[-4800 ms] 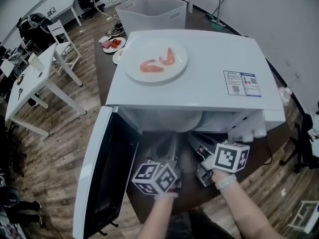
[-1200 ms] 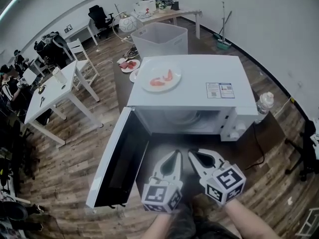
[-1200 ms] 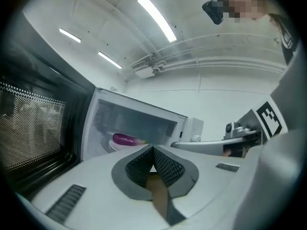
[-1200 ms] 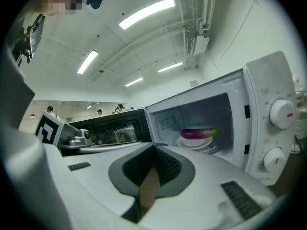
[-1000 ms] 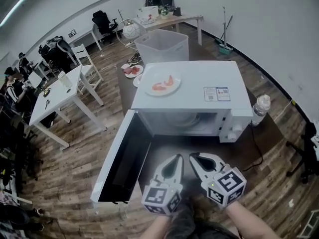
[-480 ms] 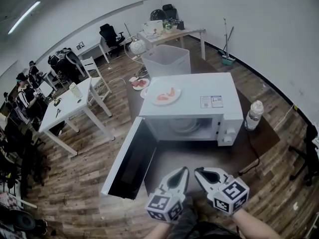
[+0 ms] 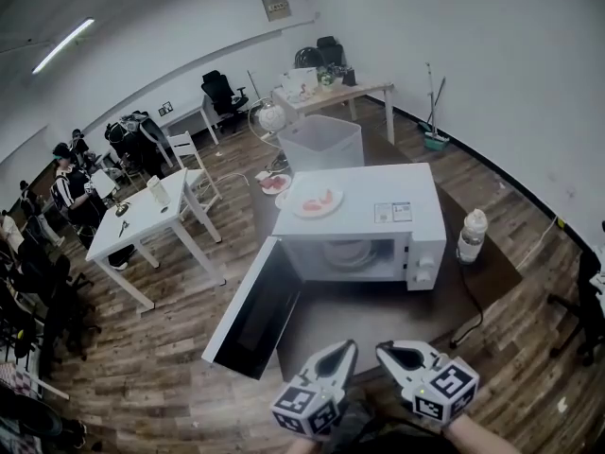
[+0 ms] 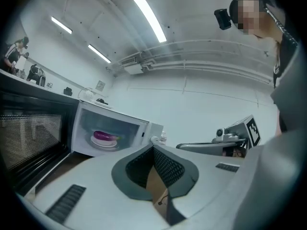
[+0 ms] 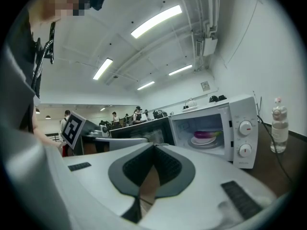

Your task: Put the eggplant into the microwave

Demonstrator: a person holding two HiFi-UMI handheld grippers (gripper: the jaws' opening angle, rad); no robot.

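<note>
Eggplant (image 8: 104,136) inside microwave (image 7: 359,192) visible only in gripper views, left hand-held gripper (image 8: 153,146) and right hand-held gripper (image 9: 153,145) closed, empty

Bright, even indoor light falls from long, glaring ceiling light strips (image 9: 156,21). Every view bulges like a fisheye and darkens at its rounded corners. The nearest foreground is soft and blurred; the far room is sharper. Shadows are faint.
</note>
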